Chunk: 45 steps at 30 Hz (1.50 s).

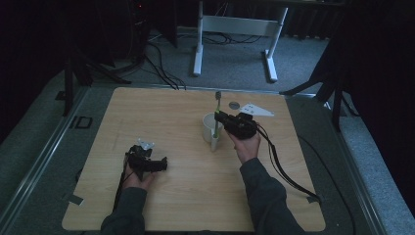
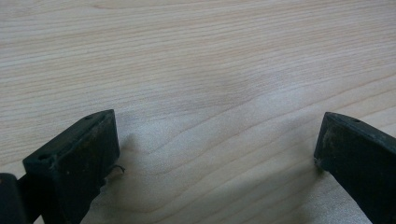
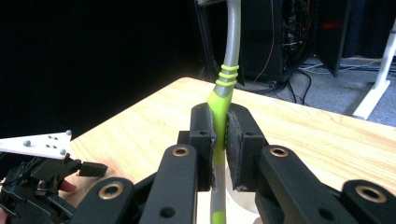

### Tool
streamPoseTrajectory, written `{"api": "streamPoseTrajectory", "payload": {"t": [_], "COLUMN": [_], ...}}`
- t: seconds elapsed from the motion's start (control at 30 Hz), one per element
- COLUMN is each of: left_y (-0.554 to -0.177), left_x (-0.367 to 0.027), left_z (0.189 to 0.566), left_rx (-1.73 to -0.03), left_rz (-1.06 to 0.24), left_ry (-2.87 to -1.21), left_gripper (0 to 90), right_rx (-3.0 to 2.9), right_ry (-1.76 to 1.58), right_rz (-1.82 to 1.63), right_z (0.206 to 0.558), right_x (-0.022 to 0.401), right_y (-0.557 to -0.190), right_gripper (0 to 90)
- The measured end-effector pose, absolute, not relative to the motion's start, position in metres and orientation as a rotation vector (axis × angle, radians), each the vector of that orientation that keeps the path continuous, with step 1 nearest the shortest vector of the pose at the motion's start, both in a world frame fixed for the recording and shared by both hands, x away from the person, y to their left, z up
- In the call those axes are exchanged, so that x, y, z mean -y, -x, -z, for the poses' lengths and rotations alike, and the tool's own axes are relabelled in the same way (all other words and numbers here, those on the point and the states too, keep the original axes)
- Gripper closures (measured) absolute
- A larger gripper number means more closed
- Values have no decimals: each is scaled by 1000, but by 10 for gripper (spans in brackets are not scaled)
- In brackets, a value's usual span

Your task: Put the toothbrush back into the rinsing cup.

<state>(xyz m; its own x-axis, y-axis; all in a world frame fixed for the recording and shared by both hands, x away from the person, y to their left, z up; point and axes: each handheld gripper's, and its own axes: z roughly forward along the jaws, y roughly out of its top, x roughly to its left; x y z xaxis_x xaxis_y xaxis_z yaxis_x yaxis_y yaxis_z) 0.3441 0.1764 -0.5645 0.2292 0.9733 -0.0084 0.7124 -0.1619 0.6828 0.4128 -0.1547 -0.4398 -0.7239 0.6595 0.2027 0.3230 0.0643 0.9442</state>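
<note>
A green and grey toothbrush (image 3: 223, 95) stands upright, clamped between the pads of my right gripper (image 3: 220, 140). In the high view that same toothbrush (image 1: 216, 117) rises over a white cup (image 1: 209, 126) near the table's middle, with my right gripper (image 1: 219, 117) shut on its handle just beside the cup. My left gripper (image 1: 147, 161) rests low at the front left of the table. Its fingers (image 2: 74, 163) are spread wide over bare wood with nothing between them.
A grey three-cornered plate (image 1: 254, 109) and a small round disc (image 1: 234, 104) lie at the table's (image 1: 195, 196) far right. Beyond the table stand a white desk frame (image 1: 235, 29) and cables on the floor. My left gripper (image 3: 42, 182) shows low left in the right gripper view.
</note>
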Motion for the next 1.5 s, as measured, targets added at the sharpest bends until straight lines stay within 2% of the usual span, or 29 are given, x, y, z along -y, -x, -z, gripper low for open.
{"api": "streamPoseTrajectory", "payload": {"t": [1.37,1.4,1.43,1.5], "left_y": [-344,-344,-344,-344], "left_x": [-176,-176,-176,-176], "left_z": [565,565,565,565], "left_rx": [-1543,-1543,-1543,-1544], "left_rz": [-600,-601,-601,-599], "left_ry": [-1944,-1944,-1945,-1942], "left_gripper": [1,1,1,1], "right_rx": [-2184,-2192,-2206,-2209], "right_ry": [-941,-940,-939,-913], "right_rz": [-1587,-1584,-1579,-1574], "right_z": [448,448,449,450], "right_x": [150,150,150,150], "right_y": [-405,-405,-405,-402], "right_gripper": [806,798,739,516]}}
